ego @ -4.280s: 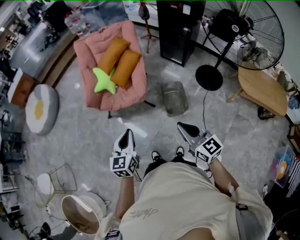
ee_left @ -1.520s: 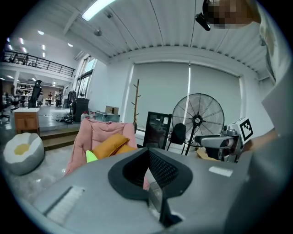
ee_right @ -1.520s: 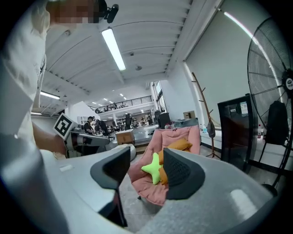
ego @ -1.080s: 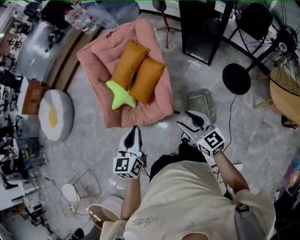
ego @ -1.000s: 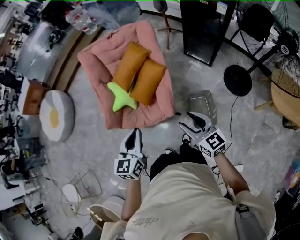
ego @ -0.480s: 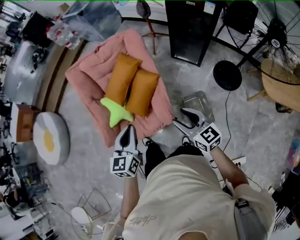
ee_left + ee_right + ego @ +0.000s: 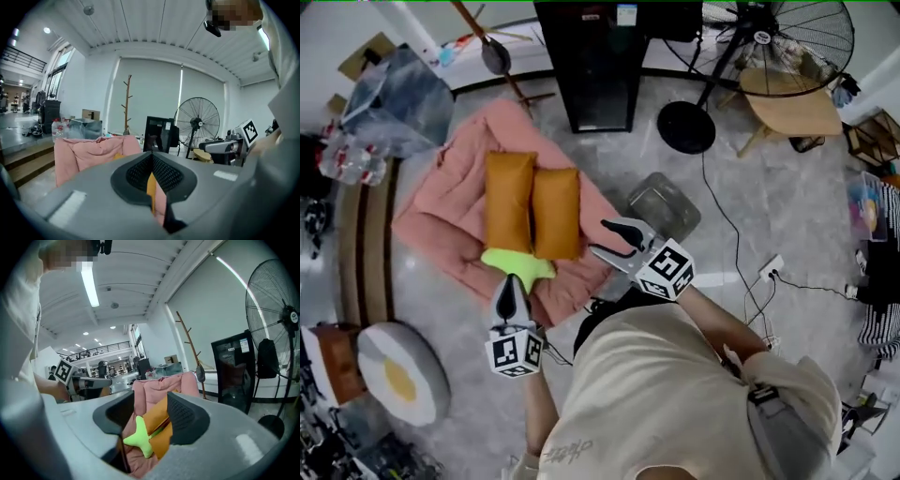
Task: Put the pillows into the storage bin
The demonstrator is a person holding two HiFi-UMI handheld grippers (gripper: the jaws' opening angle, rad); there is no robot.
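Observation:
Two orange pillows (image 7: 508, 202) (image 7: 556, 213) lie side by side on a pink padded chair (image 7: 441, 220). A green star pillow (image 7: 517, 266) lies at their near end. The clear storage bin (image 7: 664, 206) stands on the floor right of the chair. My left gripper (image 7: 510, 284) is shut and empty, its tip just short of the star pillow. My right gripper (image 7: 602, 238) is open and empty, between the chair's edge and the bin. In the right gripper view the star pillow (image 7: 140, 438) and an orange pillow (image 7: 157, 416) show between the jaws, some way off.
A black cabinet (image 7: 591, 66), a fan's base (image 7: 686, 127) and a wooden table (image 7: 789, 98) stand beyond the chair. A cable runs to a socket strip (image 7: 769, 269) at the right. A round egg cushion (image 7: 398, 370) lies at the lower left.
Both grippers have moved towards the pink chair; the left one's tip now reaches the green star pillow. The jaws stand as before, and the pillows have not moved.

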